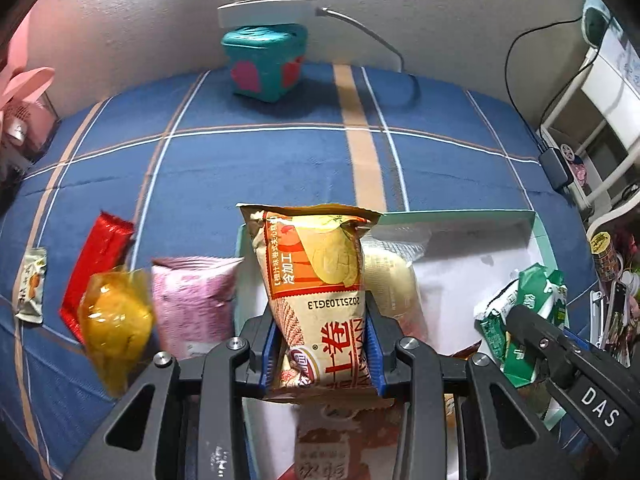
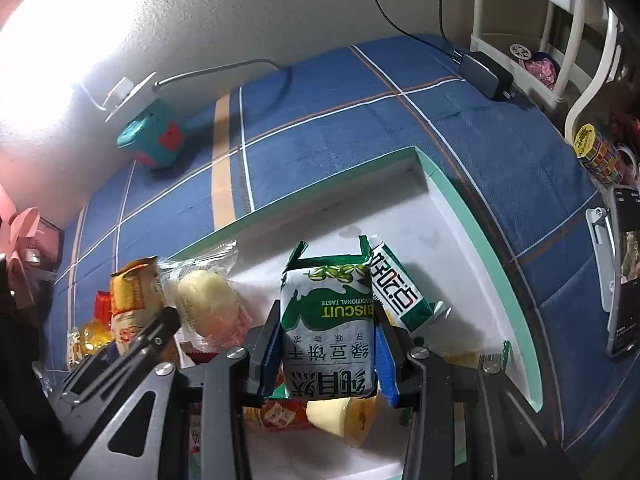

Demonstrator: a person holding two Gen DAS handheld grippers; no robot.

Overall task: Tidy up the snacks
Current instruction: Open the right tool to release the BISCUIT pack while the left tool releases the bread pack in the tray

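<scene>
While both grippers hang over the white box (image 1: 536,236), each clamps a snack. The left gripper (image 1: 322,354) grips a tan egg-roll pack (image 1: 320,280) at its lower half, its blue pads pressed against both sides; the pack stands above the box's left wall. The right gripper (image 2: 326,354) squeezes a green biscuit pack (image 2: 328,320) the same way, over the middle of the box.

Inside the box, a clear-wrapped pale cake (image 2: 204,300) lies by the left wall, and a second green pack (image 2: 404,284) lies just right of the held one. Left of the box, on the blue plaid cloth (image 1: 260,168), lie a pink pack (image 1: 192,304), a yellow pack (image 1: 116,320), a red bar (image 1: 96,264) and a small white sachet (image 1: 32,284). A teal cube (image 1: 266,64) sits well behind the box, by the wall.
</scene>
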